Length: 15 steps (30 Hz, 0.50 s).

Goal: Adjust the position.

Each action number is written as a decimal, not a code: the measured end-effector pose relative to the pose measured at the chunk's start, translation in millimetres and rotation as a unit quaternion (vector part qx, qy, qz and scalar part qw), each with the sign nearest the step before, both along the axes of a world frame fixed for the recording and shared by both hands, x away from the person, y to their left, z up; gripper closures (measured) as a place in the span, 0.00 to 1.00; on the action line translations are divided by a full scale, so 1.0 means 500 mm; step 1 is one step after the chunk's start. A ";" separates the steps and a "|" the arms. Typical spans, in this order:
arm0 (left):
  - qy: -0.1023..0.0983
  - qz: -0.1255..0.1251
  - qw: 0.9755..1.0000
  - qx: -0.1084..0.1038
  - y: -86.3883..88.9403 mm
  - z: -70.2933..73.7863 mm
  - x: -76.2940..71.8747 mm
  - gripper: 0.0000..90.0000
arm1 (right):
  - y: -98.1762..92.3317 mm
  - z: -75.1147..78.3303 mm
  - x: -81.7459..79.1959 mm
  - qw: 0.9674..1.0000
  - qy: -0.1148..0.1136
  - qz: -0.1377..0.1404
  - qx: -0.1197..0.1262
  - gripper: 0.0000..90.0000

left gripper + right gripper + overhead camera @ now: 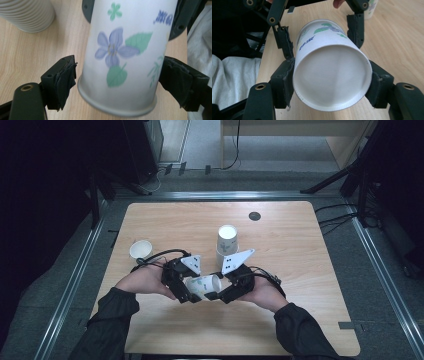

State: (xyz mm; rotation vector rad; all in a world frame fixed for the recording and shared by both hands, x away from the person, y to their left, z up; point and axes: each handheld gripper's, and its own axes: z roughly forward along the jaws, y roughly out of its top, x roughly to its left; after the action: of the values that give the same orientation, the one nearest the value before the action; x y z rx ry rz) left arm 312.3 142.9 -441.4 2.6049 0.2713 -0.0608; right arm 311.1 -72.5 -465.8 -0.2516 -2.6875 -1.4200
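Flower-printed white paper cup [202, 285] lies sideways above the wooden table [300, 310], just in front of the upright stack of white paper cups [226, 242]. Right hand-held gripper [332, 82] clamps its wide end. Left hand-held gripper [117, 83] flanks the cup's other end, jaws apart, a gap at one pad.
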 end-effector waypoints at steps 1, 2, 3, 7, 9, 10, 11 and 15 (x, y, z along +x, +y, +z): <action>-0.001 0.001 1.000 -0.004 0.003 0.001 0.000 0.17 | -0.004 0.002 0.001 1.000 0.000 -0.002 0.003 0.38; -0.002 0.002 1.000 -0.011 0.007 0.002 0.000 0.17 | -0.008 0.005 0.002 1.000 -0.003 -0.004 0.006 0.38; -0.001 0.006 1.000 -0.016 0.010 0.003 -0.001 0.17 | -0.012 0.007 0.003 1.000 -0.001 -0.006 0.009 0.38; -0.001 0.013 0.999 -0.035 0.026 0.004 0.002 0.17 | -0.026 0.014 0.008 1.000 -0.001 -0.016 0.016 0.38; 0.002 0.020 0.999 -0.047 0.032 0.003 0.003 0.17 | -0.033 0.018 0.010 1.000 0.002 -0.019 0.022 0.38; 0.005 0.021 0.998 -0.053 0.038 0.004 0.004 0.17 | -0.036 0.021 0.011 0.999 0.000 -0.022 0.023 0.38; 0.003 0.024 0.998 -0.058 0.041 0.005 0.004 0.17 | -0.039 0.023 0.012 0.999 0.000 -0.021 0.025 0.38; 0.000 0.033 0.997 -0.076 0.057 0.007 0.002 0.17 | -0.050 0.028 0.015 0.999 -0.001 -0.028 0.027 0.38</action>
State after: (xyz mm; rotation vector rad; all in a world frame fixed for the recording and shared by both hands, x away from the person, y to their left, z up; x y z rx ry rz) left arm 313.3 171.3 -437.9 2.4429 0.3385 -0.0554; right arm 318.5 -97.4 -451.6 -0.3249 -2.6582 -1.5075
